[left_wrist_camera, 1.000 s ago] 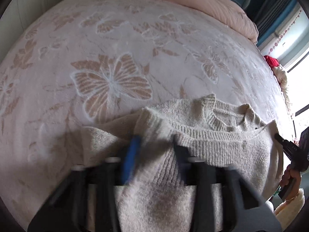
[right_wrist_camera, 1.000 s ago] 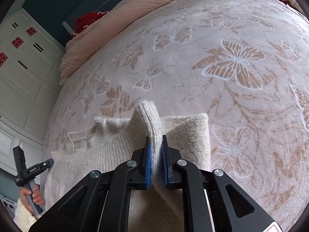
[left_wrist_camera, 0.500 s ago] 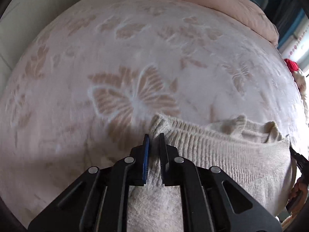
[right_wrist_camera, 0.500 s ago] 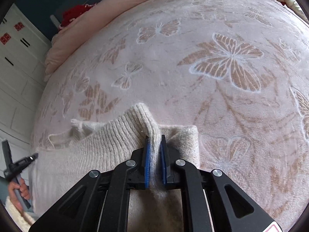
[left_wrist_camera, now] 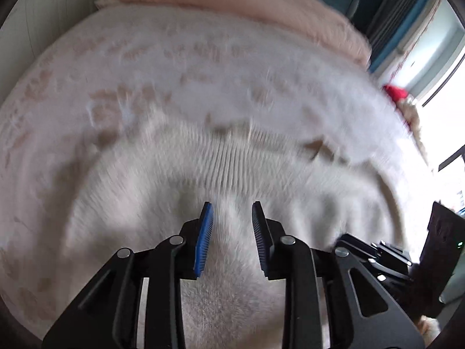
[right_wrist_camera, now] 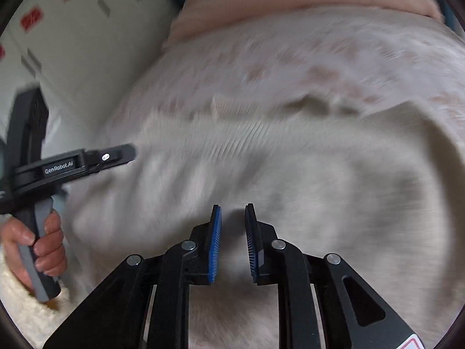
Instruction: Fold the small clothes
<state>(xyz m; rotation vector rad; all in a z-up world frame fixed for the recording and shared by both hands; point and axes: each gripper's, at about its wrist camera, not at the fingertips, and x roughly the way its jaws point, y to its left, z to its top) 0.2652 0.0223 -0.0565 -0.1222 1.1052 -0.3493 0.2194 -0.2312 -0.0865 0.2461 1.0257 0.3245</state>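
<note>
Both grippers, left [left_wrist_camera: 232, 213] and right [right_wrist_camera: 233, 216], hung over the cream sweater [left_wrist_camera: 232, 168] lying on the bed [left_wrist_camera: 203, 58], jaws parted a moderate gap, gripping nothing. Probably free so the knit could settle flat. Frames blurry.

Motion blur across both wrist views. Bedspread [left_wrist_camera: 203, 67] pattern smeared to tan streaks — motifs unreadable. Sweater [left_wrist_camera: 221, 157] knit ribs streaked; neckline and edges indistinct, lower part hidden behind the left gripper [left_wrist_camera: 231, 221] frame and cut by the bottom edge.

Right wrist view: sweater [right_wrist_camera: 305, 168] outline soft, its folds hard to trace. Left hand [right_wrist_camera: 43, 241] partly cut by the picture's edge. Red marks on the cupboard [right_wrist_camera: 87, 29] too blurred to read. Window side in the left view overexposed — detail lost.
</note>
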